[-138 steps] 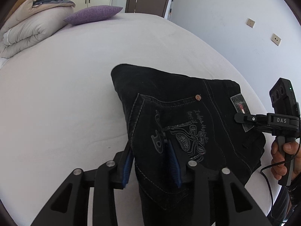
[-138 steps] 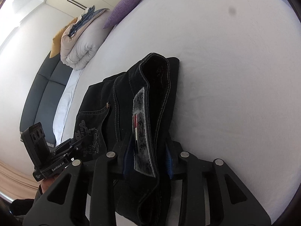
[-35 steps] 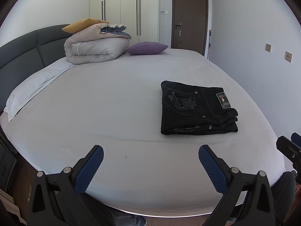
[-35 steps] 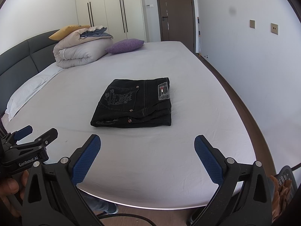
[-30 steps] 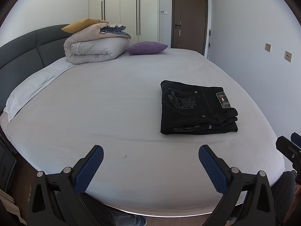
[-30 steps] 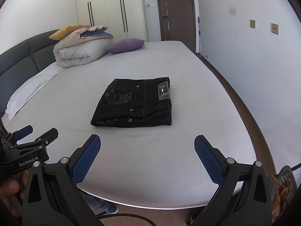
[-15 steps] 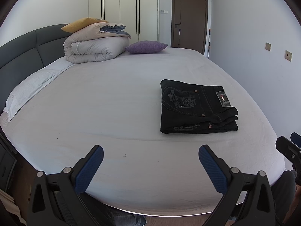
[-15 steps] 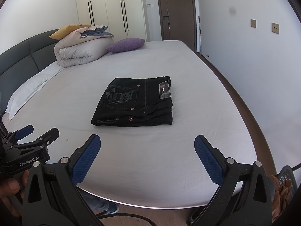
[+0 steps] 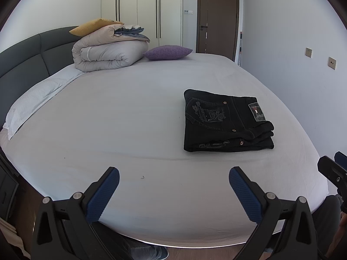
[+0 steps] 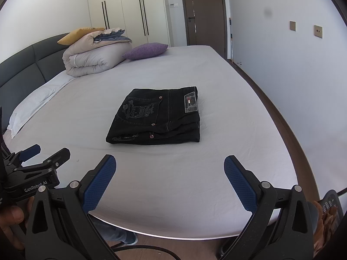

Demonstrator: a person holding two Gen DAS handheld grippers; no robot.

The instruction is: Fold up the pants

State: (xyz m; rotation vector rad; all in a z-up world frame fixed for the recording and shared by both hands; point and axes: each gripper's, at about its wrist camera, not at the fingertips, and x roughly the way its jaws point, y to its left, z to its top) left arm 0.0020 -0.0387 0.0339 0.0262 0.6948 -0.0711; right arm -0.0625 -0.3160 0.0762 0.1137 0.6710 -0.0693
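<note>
The black pants lie folded into a compact rectangle on the white bed, back pocket and label facing up. They also show in the right wrist view. My left gripper is wide open and empty, held back over the bed's near edge. My right gripper is wide open and empty, also back from the pants. Neither gripper touches the pants. The left gripper also shows at the left of the right wrist view.
A folded duvet with a yellow cushion and a purple pillow sit at the head of the bed. A grey headboard is on the left. A wall runs along the right, a door behind.
Both grippers let go of the pants, opened wide and pulled back to the bed's near edge. In the last second hardly anything moved.
</note>
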